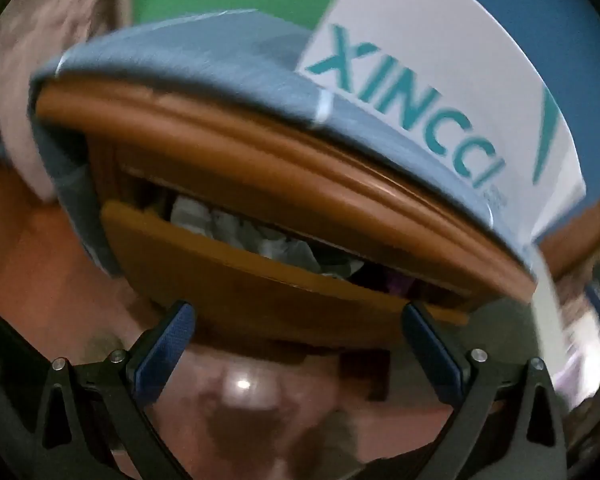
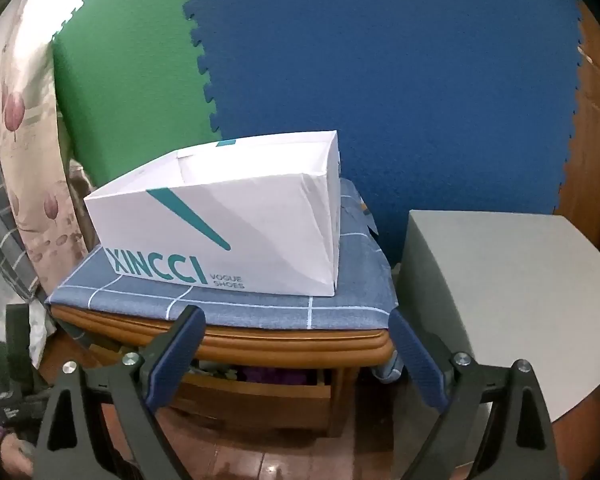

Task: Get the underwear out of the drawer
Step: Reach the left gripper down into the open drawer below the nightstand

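A blue and green foam mat (image 2: pixel 380 100) covers the wall behind a wooden nightstand (image 2: pixel 292 342). A grey cabinet (image 2: pixel 500 280) stands just beside the nightstand, on its right in the right wrist view. A blue checked cloth (image 2: pixel 260 304) covers the nightstand's tabletop. A white open shoe box (image 2: pixel 236 232), marked XINCCI, rests on the cloth. The drawer (image 1: pixel 228 272) below the tabletop stands partly pulled out. Underwear (image 1: pixel 236 226) lies inside the drawer as crumpled pale and purple fabric; individual pieces cannot be told apart. The left hand-held gripper (image 1: pixel 298 322) points down at the drawer front, jaws fully apart, nothing between them. The right hand-held gripper (image 2: pixel 296 328) sits farther back, facing the tabletop edge, jaws likewise spread wide and empty.
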A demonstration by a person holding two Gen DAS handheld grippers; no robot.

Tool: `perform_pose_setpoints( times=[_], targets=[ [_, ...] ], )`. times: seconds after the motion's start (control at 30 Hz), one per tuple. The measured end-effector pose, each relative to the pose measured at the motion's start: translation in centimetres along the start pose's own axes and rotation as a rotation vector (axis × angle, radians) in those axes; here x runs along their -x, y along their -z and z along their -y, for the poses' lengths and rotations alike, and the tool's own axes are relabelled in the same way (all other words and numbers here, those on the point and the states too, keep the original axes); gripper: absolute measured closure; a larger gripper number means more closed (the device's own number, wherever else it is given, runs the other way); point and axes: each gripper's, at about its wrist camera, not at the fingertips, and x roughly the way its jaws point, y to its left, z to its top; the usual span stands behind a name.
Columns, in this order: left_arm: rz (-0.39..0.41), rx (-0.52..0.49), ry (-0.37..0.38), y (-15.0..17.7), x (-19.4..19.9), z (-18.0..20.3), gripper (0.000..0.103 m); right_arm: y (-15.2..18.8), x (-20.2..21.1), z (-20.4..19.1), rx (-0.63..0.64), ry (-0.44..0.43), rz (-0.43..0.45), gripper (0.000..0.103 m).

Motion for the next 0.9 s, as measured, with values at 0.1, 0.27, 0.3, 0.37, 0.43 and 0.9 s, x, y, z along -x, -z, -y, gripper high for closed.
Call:
perform_pose_setpoints(
  times=[0.1, 0.27, 0.3, 0.37, 0.43, 0.9],
  targets=[
    [-0.006, 0.082, 0.028, -0.3, -0.8, -0.8, 0.002, -0.1, 0.1, 0.5, -0.021, -0.005, -0.002, 0.008],
    [0.001, 0.122, -0.01, -0.2, -0.9, -0.5, 0.002, -0.1, 0.1, 0.9, -0.045, -0.023, -0.008, 0.008],
    [0.0, 0.114, -0.013, -0.2, -1.3, -0.7, 0.002, -0.1, 0.1, 1.0, -0.046, -0.026, -0.008, 0.008],
    [0.013, 0.088, -0.023, 0.2, -1.7, -0.9, 0.002, -0.1, 0.1, 1.0, -0.046, -0.03, -0.008, 0.008],
    [0.019, 0.076, -0.043, 0.3, -1.7, -1.0, 0.002, -0.1, 0.1, 1.0, -0.048, -0.034, -0.01, 0.008],
    [0.066, 0.233, -0.011, 0.2, -2.9, -3.4, 0.002, 0.2, -0.7, 0.5, -0.041, -0.047, -0.046, 0.008]
  ],
)
